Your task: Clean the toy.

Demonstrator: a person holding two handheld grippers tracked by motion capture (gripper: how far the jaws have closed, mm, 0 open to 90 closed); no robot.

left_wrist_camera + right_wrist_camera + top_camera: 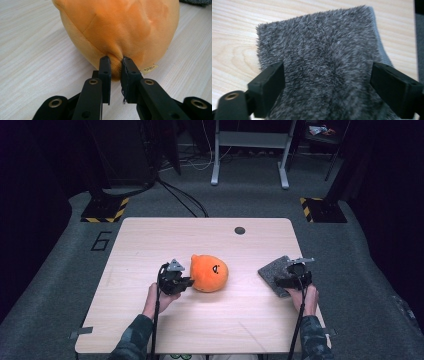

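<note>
An orange round plush toy with a small face lies in the middle of the light wooden table. My left gripper reaches it from the left. In the left gripper view the gripper is shut on a pinched fold of the plush toy low on its side, beside a small sewn label. A grey fuzzy cloth lies flat near the table's right edge. My right gripper hovers over the cloth's near end. In the right gripper view the gripper is open, its jaws wide apart over the cloth.
A dark round hole sits near the table's far edge. Grey carpet surrounds the table. Yellow-and-black striped stand bases flank the far corners, and a white frame stands behind.
</note>
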